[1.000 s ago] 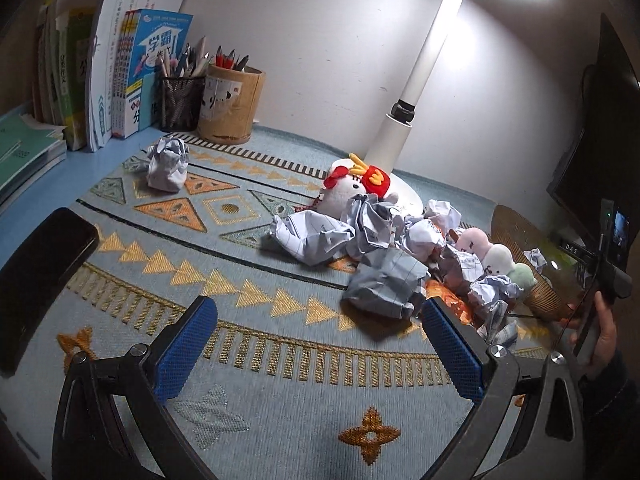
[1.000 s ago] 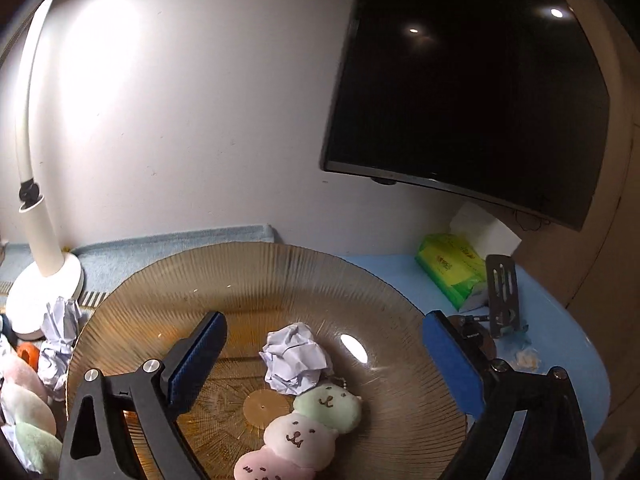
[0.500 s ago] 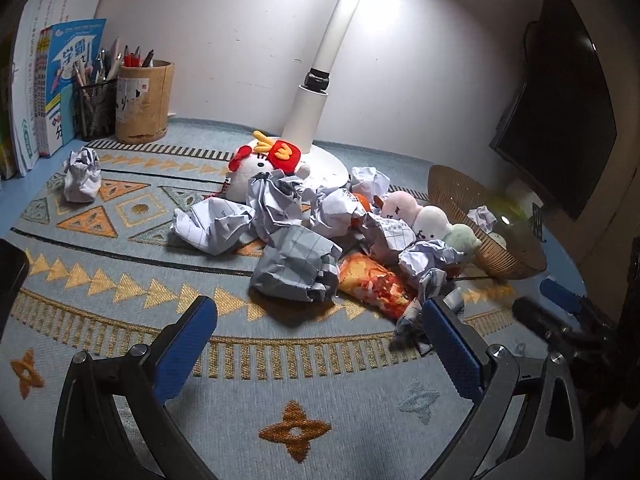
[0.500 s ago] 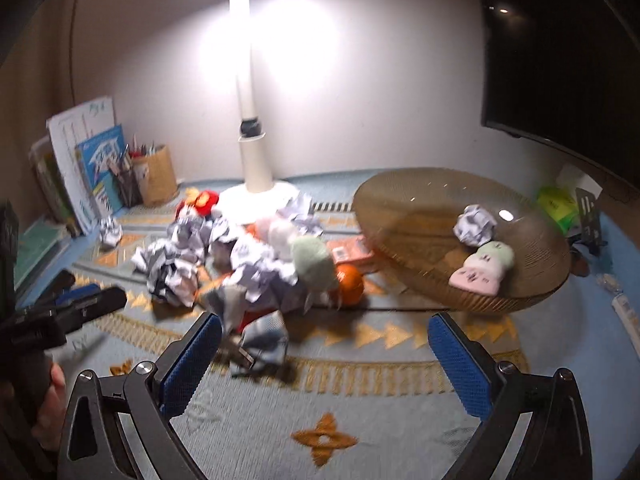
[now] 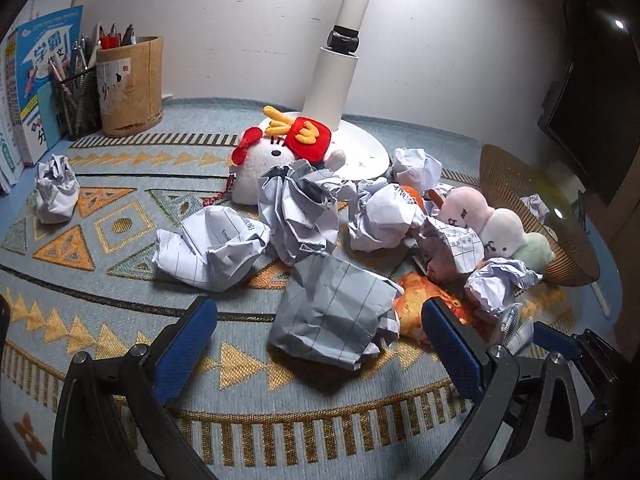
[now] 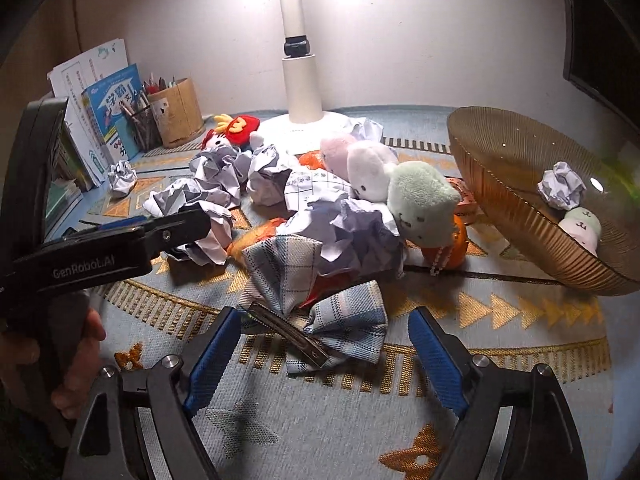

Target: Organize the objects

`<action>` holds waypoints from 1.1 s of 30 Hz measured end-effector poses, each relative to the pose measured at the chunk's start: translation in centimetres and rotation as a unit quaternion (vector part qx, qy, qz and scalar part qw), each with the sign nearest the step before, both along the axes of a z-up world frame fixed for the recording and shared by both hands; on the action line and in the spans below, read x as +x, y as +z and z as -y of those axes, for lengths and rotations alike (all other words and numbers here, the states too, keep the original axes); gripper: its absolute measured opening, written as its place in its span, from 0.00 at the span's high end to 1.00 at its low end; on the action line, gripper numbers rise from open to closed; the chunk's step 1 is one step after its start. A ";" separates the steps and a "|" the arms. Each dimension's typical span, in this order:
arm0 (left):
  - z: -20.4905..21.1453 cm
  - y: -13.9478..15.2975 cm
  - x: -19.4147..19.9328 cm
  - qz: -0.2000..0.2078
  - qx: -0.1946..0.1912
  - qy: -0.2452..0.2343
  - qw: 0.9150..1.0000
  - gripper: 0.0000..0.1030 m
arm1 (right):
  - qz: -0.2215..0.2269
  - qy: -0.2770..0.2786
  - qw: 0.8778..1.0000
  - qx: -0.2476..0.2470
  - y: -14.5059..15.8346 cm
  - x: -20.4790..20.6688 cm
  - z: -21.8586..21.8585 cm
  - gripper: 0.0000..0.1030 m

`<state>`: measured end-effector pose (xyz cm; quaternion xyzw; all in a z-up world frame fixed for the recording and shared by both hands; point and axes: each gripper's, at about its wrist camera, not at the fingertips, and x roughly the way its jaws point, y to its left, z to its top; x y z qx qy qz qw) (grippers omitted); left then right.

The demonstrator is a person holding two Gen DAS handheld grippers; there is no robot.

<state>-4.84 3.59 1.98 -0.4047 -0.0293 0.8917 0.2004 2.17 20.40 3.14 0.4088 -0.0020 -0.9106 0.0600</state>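
A crumpled grey paper (image 5: 334, 320) lies between the blue pads of the left claw (image 5: 320, 344), which stands wide and holds nothing. A plaid bow (image 6: 316, 300) with a metal clip lies just ahead of the right claw (image 6: 324, 354), between its pads; that claw too gapes wide and empty. Beyond both claws the heap spreads: more paper balls (image 5: 296, 208), a white plush (image 5: 276, 156) with a red bow and fries hat, a three-ball plush (image 6: 384, 176) in pink, white and green, and an orange packet (image 5: 416, 308) just right of the grey paper. To the right of the right claw a ribbed amber bowl (image 6: 516, 184) sits tilted, holding one paper ball (image 6: 560, 186) and a small plush (image 6: 582, 226). One stray ball (image 5: 56, 188) lies well to the left of the left claw.

All rests on a blue-grey woven mat (image 5: 120, 240) with orange triangles, spread over the tabletop. A white lamp (image 5: 340, 80) stands behind the heap against a pale wall; a pen pot (image 5: 130, 86), a mesh holder (image 5: 78, 100) and books (image 5: 36, 80) fill the far left corner, and a dark monitor (image 5: 592, 100) hangs far right.

Against half a second ago, both claws have come closer and lower to the heap: the grey paper now fills the left claw's gap, and the bow, then farther off, now sits at the right claw's tips. The left claw shows large at the left edge of the right view.
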 end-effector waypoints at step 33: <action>-2.3 1.0 10.0 -0.058 -0.014 -0.028 0.998 0.46 | 0.037 0.035 0.996 -0.067 -0.3 5.5 -3.5 0.69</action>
